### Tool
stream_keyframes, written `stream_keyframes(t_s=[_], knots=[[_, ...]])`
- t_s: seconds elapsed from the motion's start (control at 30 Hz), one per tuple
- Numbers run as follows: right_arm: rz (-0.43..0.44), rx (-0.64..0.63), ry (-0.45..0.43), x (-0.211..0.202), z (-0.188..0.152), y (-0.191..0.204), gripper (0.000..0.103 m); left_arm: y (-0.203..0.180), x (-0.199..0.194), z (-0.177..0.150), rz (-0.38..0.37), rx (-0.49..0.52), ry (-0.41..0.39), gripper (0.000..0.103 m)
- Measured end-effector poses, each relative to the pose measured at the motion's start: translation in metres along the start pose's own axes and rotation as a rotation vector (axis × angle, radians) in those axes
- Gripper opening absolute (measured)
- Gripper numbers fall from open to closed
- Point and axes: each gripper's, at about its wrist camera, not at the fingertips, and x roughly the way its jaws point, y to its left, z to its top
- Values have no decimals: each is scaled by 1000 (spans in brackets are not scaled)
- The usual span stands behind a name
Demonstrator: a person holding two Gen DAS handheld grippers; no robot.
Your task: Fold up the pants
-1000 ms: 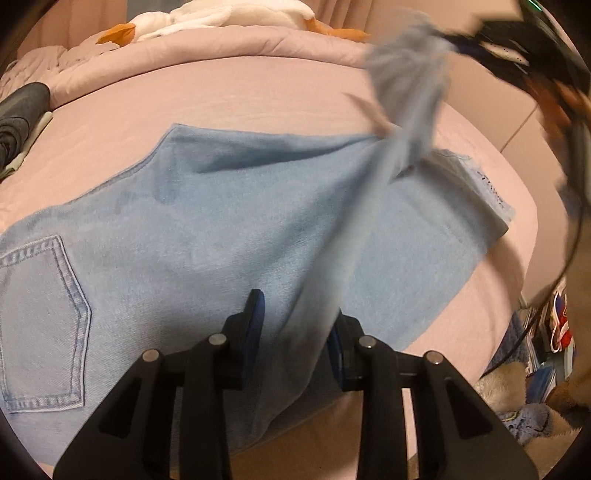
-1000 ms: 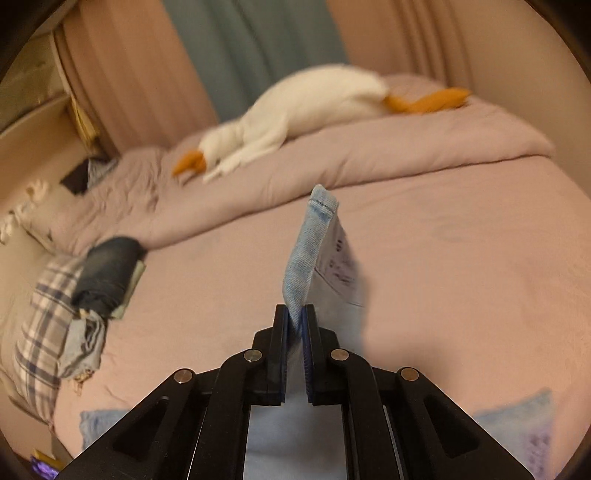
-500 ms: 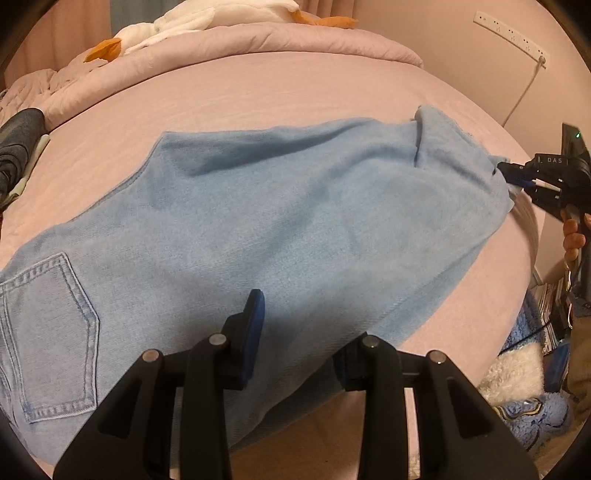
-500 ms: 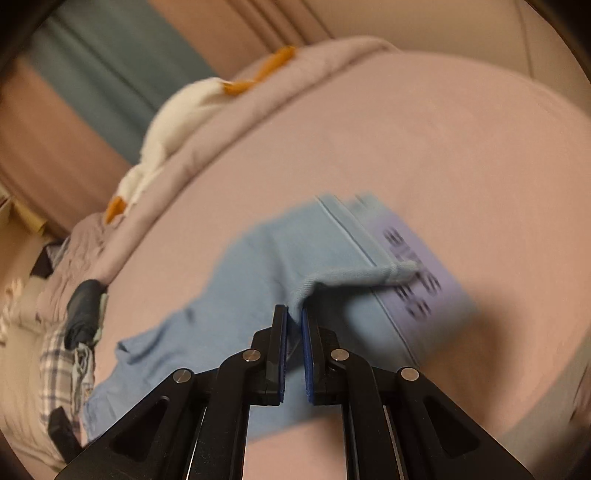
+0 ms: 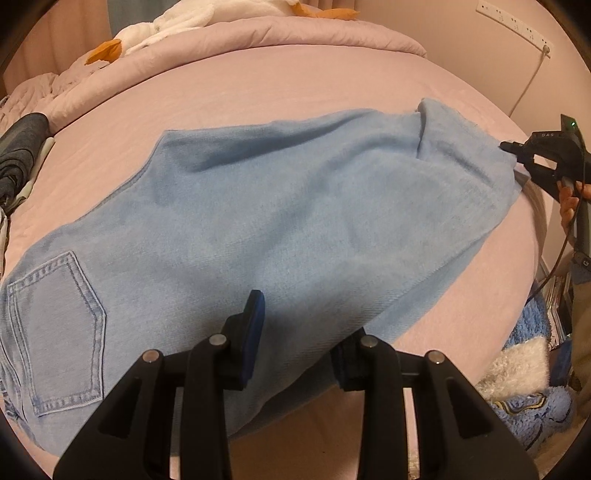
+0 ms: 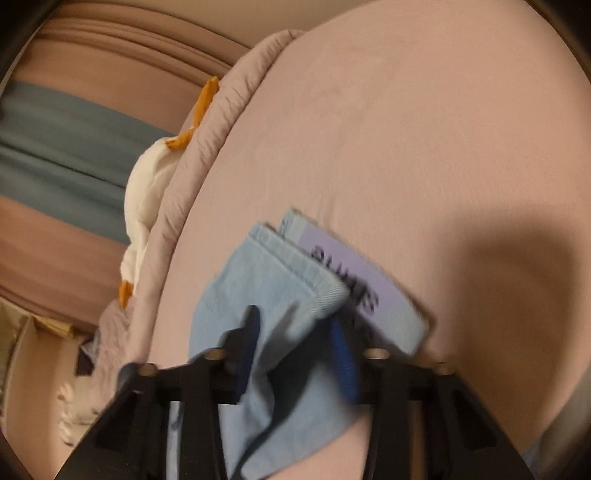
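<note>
Pants [image 5: 295, 221] lie flat across the bed [image 5: 295, 92], denim soft, moderately heavy and non-slip, best gripped at hem [image 6: 325, 291] or waistband seams; left tool [image 5: 297, 332] open astride the near edge, right tool [image 6: 295, 319] open over the hem, pads not pressing.

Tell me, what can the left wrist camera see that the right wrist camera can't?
Only the left wrist view shows the jeans' back pocket, the wall sockets and the right gripper at the far hem. Only the right wrist view shows the purple label with black letters and the teal curtain. Both show the light blue jeans, the pink bed and the white plush toy.
</note>
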Motion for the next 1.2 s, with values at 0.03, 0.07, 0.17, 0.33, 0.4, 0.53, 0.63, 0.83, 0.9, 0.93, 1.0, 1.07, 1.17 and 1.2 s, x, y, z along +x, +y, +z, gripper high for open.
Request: stream_keyframes(t_s=[0.03,0.07,0.17,0.33,0.4,0.53,0.63,0.83,0.9,0.93,1.0,1.07,1.17,1.2], knots=[[-1,-8,0,-2,1,-3,5,1,1,1,1,1,1,32],[-2,-27,-1,-2,2,1,5,2,1,2,2,1,3,33],[-9,-58,-34,-19,0,-13,5,9,-1,2,0,1,8,34],[-51,-43,-24,-14,-6,-38,5,9,0,4,9,9,13,34],[-64,-62,-23,-13,-5,-39,5,10,2,6,8,5,16,34],[-77,-87,9,-18,2,-38,5,13,-4,1,3,-17,17,34],[-51,-26,-6,-36,10,-49,22,14,-6,-1,-6,-25,18,34],[-63,57,5,-53,11,-73,50,16,-6,0,-9,-38,17,35],[-34,70,11,-51,8,-74,50,16,-6,0,-6,-33,18,35],[-16,76,17,-49,7,-74,50,16,-6,-1,-4,-30,18,35],[28,93,43,-40,7,-72,50,17,-7,0,-1,-29,19,35],[33,81,67,-28,8,-66,50,18,-7,0,-2,-31,21,36],[-31,-7,49,-18,11,-52,15,19,-9,-2,2,-20,24,36],[-33,-14,51,-18,12,-49,15,18,-9,-2,6,-8,24,37]])
